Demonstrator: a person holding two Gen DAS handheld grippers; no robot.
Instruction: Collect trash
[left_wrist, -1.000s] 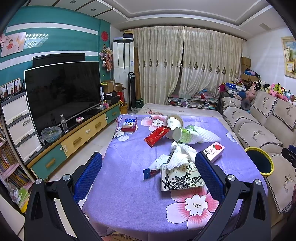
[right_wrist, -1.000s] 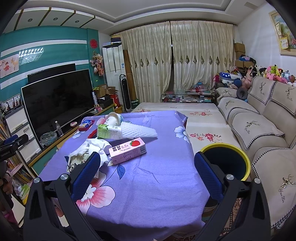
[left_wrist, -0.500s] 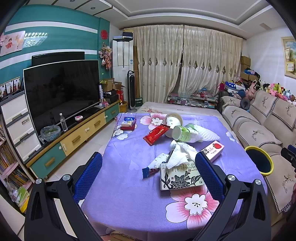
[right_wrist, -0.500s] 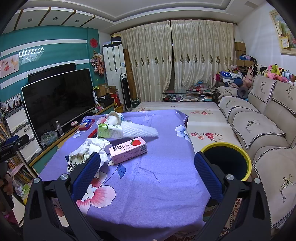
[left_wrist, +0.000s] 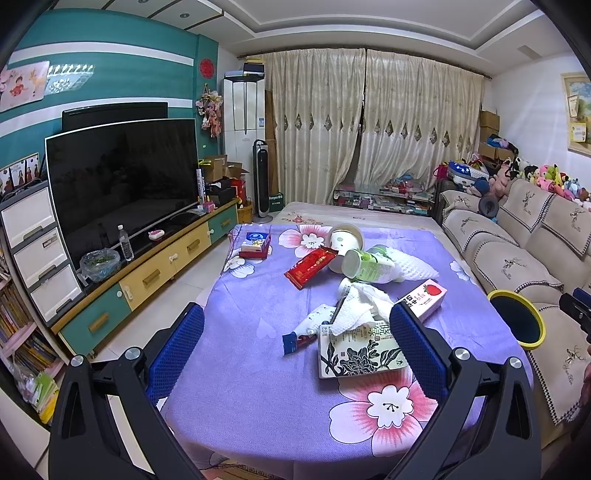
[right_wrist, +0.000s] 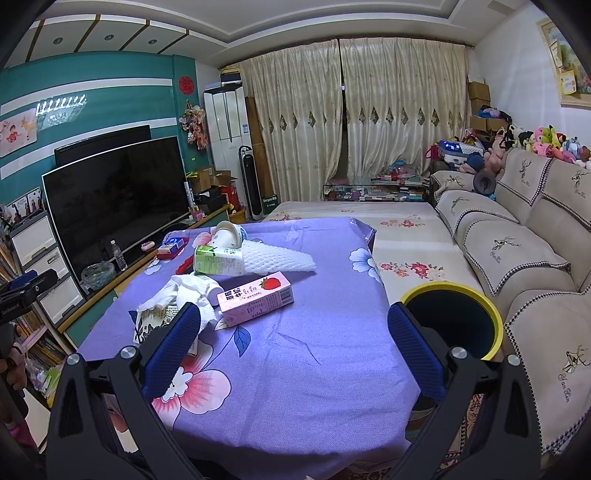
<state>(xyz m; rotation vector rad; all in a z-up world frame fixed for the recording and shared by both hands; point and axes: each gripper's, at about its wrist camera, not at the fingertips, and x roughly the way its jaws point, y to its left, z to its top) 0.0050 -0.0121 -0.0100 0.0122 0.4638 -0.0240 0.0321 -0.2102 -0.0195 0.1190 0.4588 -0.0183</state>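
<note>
Trash lies on the purple flowered tablecloth (left_wrist: 258, 387): a flat floral tissue box (left_wrist: 360, 350), crumpled white tissue (left_wrist: 356, 308), a pink strawberry milk carton (left_wrist: 424, 301) (right_wrist: 255, 298), a red wrapper (left_wrist: 311, 266), a green carton (left_wrist: 364, 266) (right_wrist: 218, 260), white foam netting (right_wrist: 277, 258) and a tipped white cup (left_wrist: 345, 240). A yellow-rimmed dark bin (right_wrist: 452, 317) (left_wrist: 517, 319) stands at the table's right. My left gripper (left_wrist: 295, 343) is open and empty above the near table edge. My right gripper (right_wrist: 293, 339) is open and empty, near the bin.
A TV (left_wrist: 122, 177) on a low cabinet (left_wrist: 147, 277) lines the left wall. A beige sofa (right_wrist: 517, 251) with plush toys runs along the right. A small stack of boxes (left_wrist: 255, 245) sits at the table's far left. Curtains close the far wall.
Both views shifted only slightly; the left gripper drifted a little back and up. Both grippers stayed open and nothing on the table moved.
</note>
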